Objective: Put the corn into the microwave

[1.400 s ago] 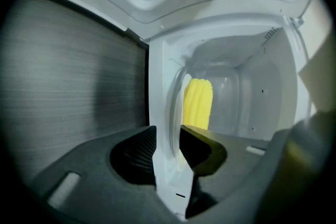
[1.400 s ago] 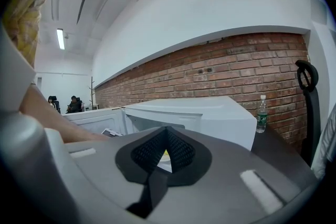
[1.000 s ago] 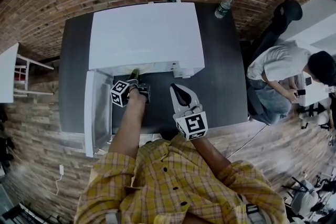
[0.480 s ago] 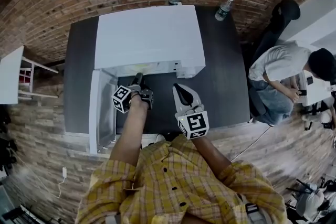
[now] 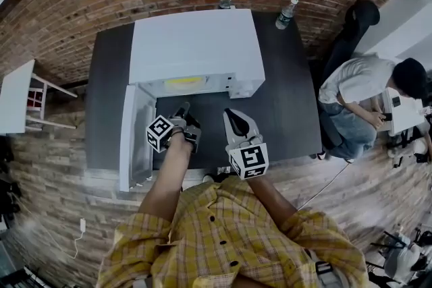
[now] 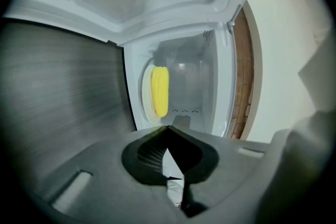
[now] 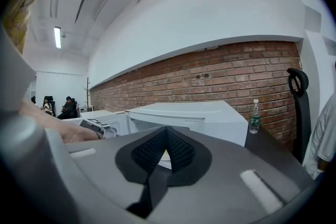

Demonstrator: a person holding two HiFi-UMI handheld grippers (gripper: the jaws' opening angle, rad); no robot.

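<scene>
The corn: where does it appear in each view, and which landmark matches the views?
Head view: the corn is a yellow strip in the open mouth of the microwave, above centre.
Left gripper view: left of centre, on a white plate inside the cavity.
Right gripper view: only a small yellow sliver, low centre, probably the corn.
Shared landmark: the white microwave, in all three views.

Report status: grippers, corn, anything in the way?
Left gripper shut, empty, outside microwave. Right gripper shut, empty. Corn inside, on plate. Door open; nothing in the way.
</scene>
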